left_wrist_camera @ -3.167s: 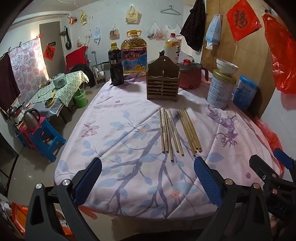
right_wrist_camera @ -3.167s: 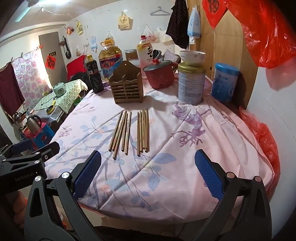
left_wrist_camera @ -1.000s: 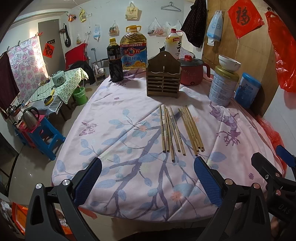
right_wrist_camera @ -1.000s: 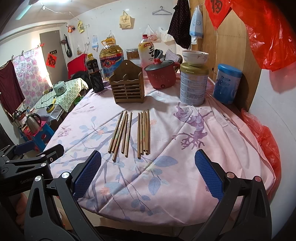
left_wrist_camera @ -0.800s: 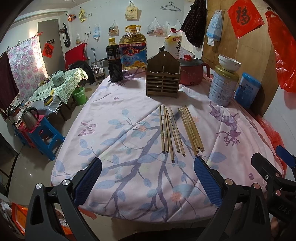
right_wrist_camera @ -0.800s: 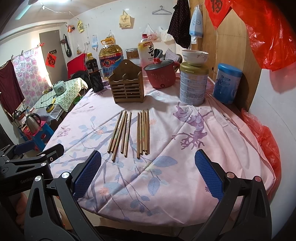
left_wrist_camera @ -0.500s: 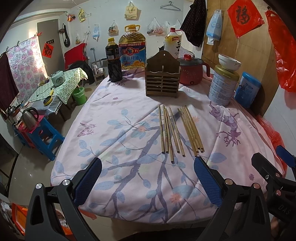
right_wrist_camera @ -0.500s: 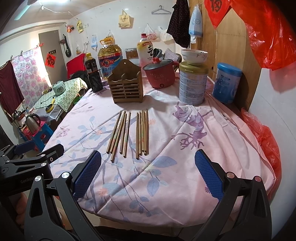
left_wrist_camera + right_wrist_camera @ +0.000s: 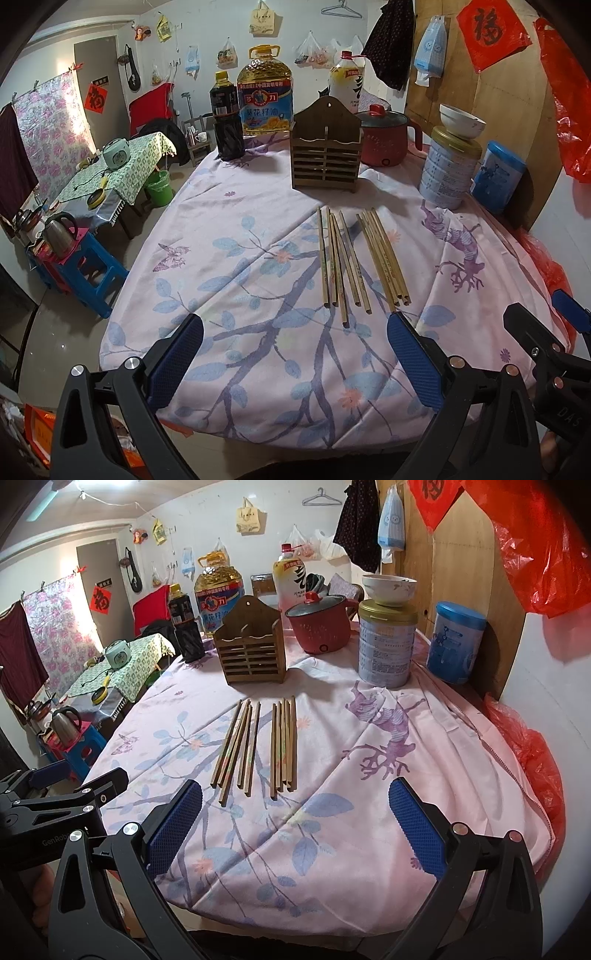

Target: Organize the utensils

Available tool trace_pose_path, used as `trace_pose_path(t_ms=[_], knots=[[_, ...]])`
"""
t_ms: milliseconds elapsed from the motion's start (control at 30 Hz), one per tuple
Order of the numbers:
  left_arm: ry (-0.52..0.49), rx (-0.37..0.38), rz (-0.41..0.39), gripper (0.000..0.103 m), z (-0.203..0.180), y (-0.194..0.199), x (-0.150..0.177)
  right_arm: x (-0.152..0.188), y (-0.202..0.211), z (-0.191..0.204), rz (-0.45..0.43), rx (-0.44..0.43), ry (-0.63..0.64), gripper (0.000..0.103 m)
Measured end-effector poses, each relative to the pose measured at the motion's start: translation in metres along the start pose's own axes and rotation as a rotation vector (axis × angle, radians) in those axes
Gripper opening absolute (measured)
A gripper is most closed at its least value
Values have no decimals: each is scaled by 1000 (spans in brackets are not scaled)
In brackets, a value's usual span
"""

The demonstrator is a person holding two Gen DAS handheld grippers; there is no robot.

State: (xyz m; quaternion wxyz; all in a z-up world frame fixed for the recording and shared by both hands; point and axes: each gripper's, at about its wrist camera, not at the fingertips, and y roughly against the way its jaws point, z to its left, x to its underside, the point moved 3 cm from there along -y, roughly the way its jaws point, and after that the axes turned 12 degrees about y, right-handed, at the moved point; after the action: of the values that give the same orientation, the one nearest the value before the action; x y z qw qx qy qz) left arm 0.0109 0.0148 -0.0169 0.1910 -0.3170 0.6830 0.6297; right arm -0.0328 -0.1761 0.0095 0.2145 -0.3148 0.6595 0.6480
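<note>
1. A desk (image 9: pixel 229 258) draped in a pale pink floral cloth is carrying everything.
2. Two loose groups of wooden chopsticks (image 9: pixel 354 258) are lying side by side at its middle.
3. A slatted wooden holder (image 9: pixel 325 151) is standing upright behind them.
4. A dark sauce bottle (image 9: pixel 226 118), an oil jug (image 9: pixel 265 92), a red pot (image 9: pixel 384 136), a bowl-topped tin (image 9: pixel 448 168) and a blue canister (image 9: pixel 496 177) are lining the far edge.

lived-in home, kitchen/dining corner: cooking oil jug (image 9: pixel 265 92), soy sauce bottle (image 9: pixel 225 118) and red electric pot (image 9: pixel 384 138) sitting on a table under a floral cloth (image 9: pixel 229 258); kettle (image 9: pixel 59 232) standing on a stool, bags hanging along the wall
</note>
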Motion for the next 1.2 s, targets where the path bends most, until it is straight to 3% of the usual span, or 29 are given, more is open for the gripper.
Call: trace_pose_path(t_ms=[333,600,833,1067,1200], knots=[[53,-49,128,97,0,-31,3,9,-14,-13,51,-41,-22,97],[68,-215,268,97,21,-78,36,33,-39,-49,159,-64,-35,97],[71,-192,390,97,22,-92,69,63,-67,-61,273,-123,-77,97],[41,-135,434,97,22,-127,45,50,-74,-56,272,-57,-103,97],[3,-133,400,97,26,-154,15,38,-78,-54,264,9,-155,97]])
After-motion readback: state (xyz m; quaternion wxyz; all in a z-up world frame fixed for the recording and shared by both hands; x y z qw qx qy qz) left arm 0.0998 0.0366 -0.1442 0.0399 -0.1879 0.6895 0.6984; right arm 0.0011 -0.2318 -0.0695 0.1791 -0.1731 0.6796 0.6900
